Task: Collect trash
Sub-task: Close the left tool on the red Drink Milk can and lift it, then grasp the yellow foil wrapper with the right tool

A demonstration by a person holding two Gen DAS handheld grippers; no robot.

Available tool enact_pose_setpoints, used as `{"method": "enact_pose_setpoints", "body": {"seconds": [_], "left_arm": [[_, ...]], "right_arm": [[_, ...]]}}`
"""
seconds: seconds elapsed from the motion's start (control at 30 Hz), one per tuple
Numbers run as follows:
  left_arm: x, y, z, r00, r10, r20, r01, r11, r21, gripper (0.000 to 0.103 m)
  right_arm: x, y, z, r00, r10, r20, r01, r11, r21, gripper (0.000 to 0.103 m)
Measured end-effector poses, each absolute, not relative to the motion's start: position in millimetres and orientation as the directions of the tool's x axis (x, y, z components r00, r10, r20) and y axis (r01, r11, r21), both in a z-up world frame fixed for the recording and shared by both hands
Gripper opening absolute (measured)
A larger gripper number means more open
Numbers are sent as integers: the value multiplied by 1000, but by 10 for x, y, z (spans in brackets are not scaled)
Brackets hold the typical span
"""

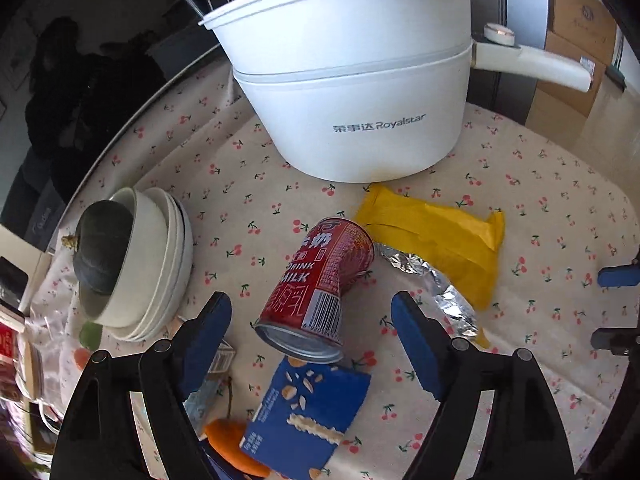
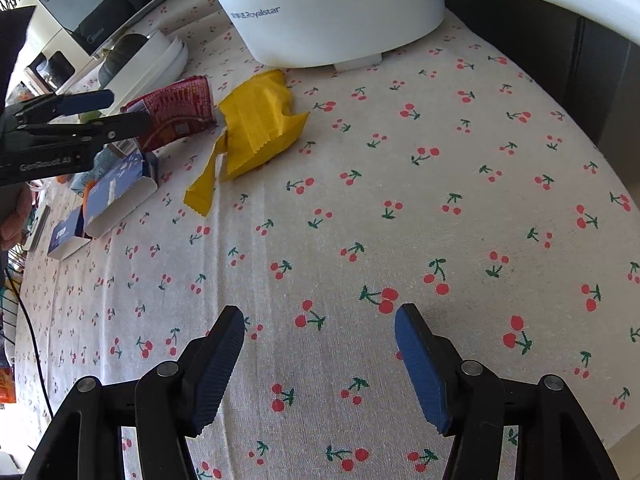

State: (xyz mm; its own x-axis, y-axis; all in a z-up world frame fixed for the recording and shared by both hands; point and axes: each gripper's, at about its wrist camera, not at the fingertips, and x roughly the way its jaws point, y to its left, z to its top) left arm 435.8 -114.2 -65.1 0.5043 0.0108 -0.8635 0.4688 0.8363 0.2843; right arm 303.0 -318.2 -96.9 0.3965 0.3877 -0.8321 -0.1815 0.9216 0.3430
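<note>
A dented red milk can [image 1: 320,280] lies on its side on the cherry-print tablecloth [image 2: 360,200]. My left gripper [image 1: 310,300] hovers over it, open, with a blue pad on either side and neither touching. Right of the can lie a crumpled yellow wrapper [image 1: 436,240] and a strip of silver foil [image 1: 440,288]. A flattened blue carton [image 1: 308,412] lies just below the can. In the right wrist view the can [image 2: 176,112], wrapper [image 2: 256,128] and carton [image 2: 116,192] sit at far left. My right gripper [image 2: 320,314] stands open above bare cloth.
A white electric pot [image 1: 352,92] with a long handle stands behind the trash. Stacked white bowls [image 1: 160,264] holding a dark green squash [image 1: 104,248] sit to the left. An orange carrot [image 1: 232,448] lies beside the carton. The table edge curves along the right.
</note>
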Motion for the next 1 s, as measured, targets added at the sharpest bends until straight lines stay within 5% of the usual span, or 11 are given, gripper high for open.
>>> {"method": "enact_pose_setpoints", "body": {"seconds": [0.17,0.37,0.7,0.73,0.77,0.87,1.0], "left_arm": [[4641,-1029,-874,438,38,-898,428,870,246,82],[4697,-732,-930,405,-63,-912,327,942,80,51],[4267,-380,-603,495,-188,-849,204,974,-97,41],[4209,-340,-549,503,-196,-842,194,975,-112,36],[4151,-301,-504,508,-205,-837,187,974,-126,1],[4007,-193,-460,492,-229,-840,168,972,-166,0],[3901,-146,-545,469,-226,-854,220,966,-135,1]], "right_arm": [[3032,-3168,-979,394,386,-834,-184,922,340,68],[3024,-3149,-982,395,379,-837,-185,925,332,68],[3180,-2996,-904,403,340,-849,-174,940,294,68],[3225,-2944,-870,412,333,-848,-179,942,283,69],[3284,-2879,-829,426,325,-844,-185,945,270,73],[3461,-2672,-720,481,311,-820,-206,949,239,90],[3743,-2396,-729,532,272,-802,-222,959,178,95]]}}
